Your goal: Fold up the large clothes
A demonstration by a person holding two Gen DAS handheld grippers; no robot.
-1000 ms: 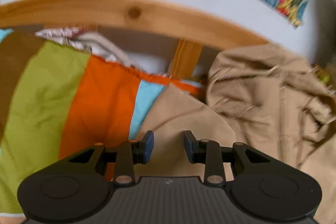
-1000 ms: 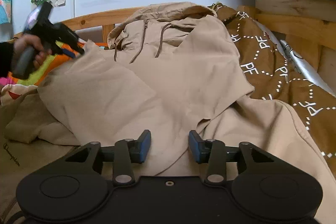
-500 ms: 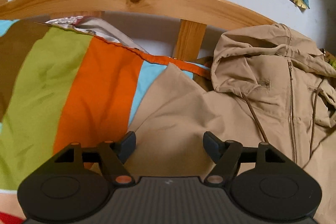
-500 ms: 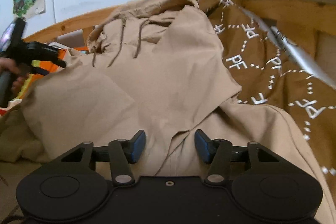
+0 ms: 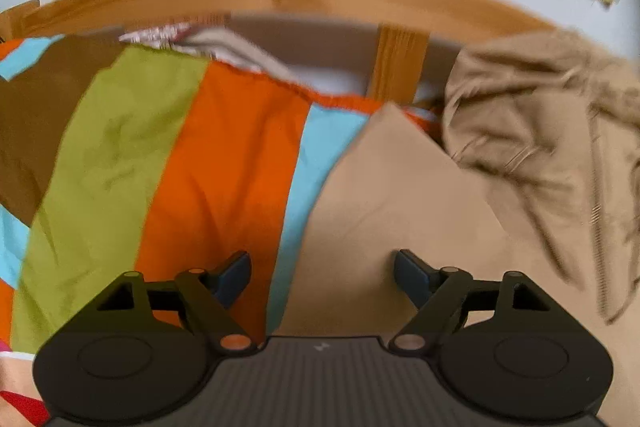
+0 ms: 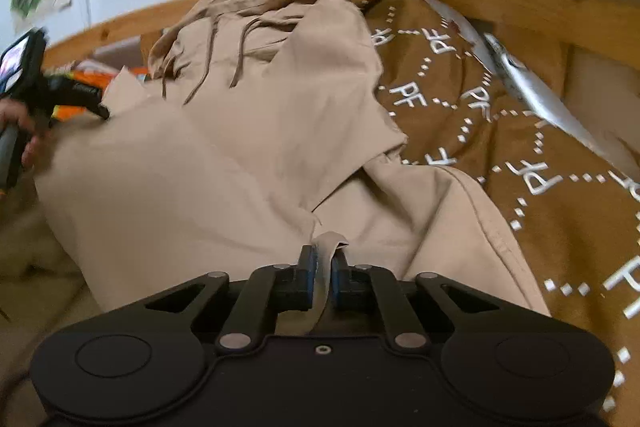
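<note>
Right wrist view: the tan hooded jacket [image 6: 248, 147] lies spread on the bed, hood toward the wooden headboard [image 6: 120, 23].
Right gripper [image 6: 323, 277]: fingers clenched on a small tab of the jacket's edge, probably to lift that side for a fold.
Left gripper [image 5: 322, 273]: fingers released and wide apart, holding nothing, above the jacket's folded corner [image 5: 392, 187], which overlaps the striped blanket [image 5: 216, 163].
Surroundings: a brown patterned cover [image 6: 520, 131] lies beside the jacket; the left view is blurred.
</note>
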